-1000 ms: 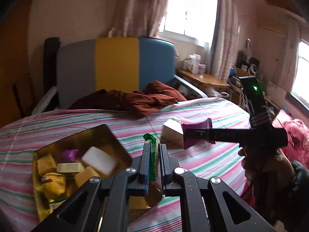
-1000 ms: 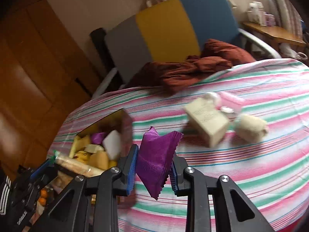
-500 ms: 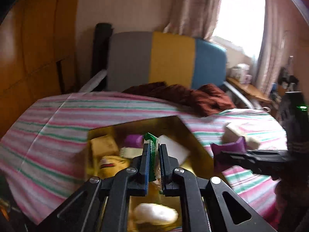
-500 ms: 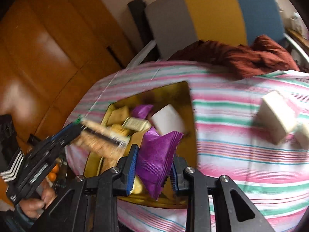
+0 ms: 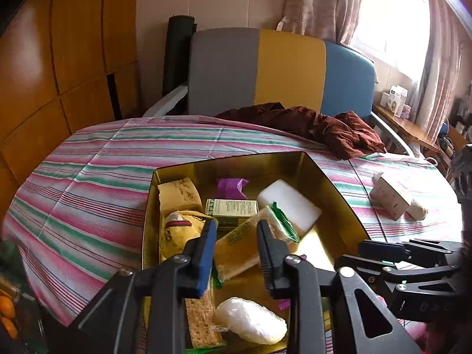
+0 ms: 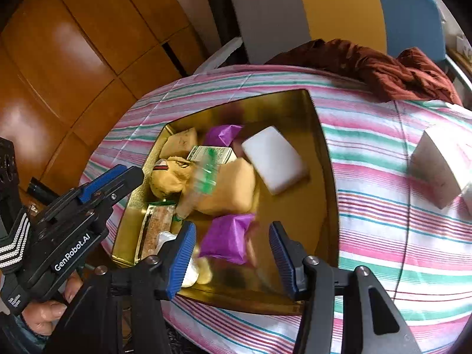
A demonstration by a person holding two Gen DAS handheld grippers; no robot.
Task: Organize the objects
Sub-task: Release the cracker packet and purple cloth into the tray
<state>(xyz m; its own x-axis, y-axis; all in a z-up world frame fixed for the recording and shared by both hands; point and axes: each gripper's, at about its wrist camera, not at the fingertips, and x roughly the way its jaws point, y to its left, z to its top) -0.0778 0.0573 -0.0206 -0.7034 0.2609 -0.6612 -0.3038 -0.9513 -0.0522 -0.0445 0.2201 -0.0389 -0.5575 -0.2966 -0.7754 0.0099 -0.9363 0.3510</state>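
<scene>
In the left wrist view, a gold tin is seen on a striped tablecloth, with its open top facing the camera. Inside it, a tan sponge is found at 10 o'clock, a purple packet at 12 o'clock against the far wall, a white block at 2 o'clock, a small green-and-white carton at the centre, and a yellow cloth toy at 9 o'clock. A cracker pack in clear wrap with a green end is shown lying tilted over the middle, and a white wrapped lump is seen at 6 o'clock beside a long biscuit bar. The left gripper is held above the tin with its jaws spread apart; the cracker pack lies between them but is touched by neither. Outside the tin, at 3 o'clock, a pale box and a small cream ball are seen on the cloth, and a dark red cloth is bunched at 1 o'clock before a tricolour chair.

In the right wrist view, the same tin is seen from above. The right gripper is released, its jaws wide. A second purple packet, glossy with crimped edges, is seen blurred between them over the near floor of the tin, gripped by nothing. The cracker pack is blurred at the centre, over a tan bundle. The left gripper is seen at 9 o'clock, at the tin's left edge.
</scene>
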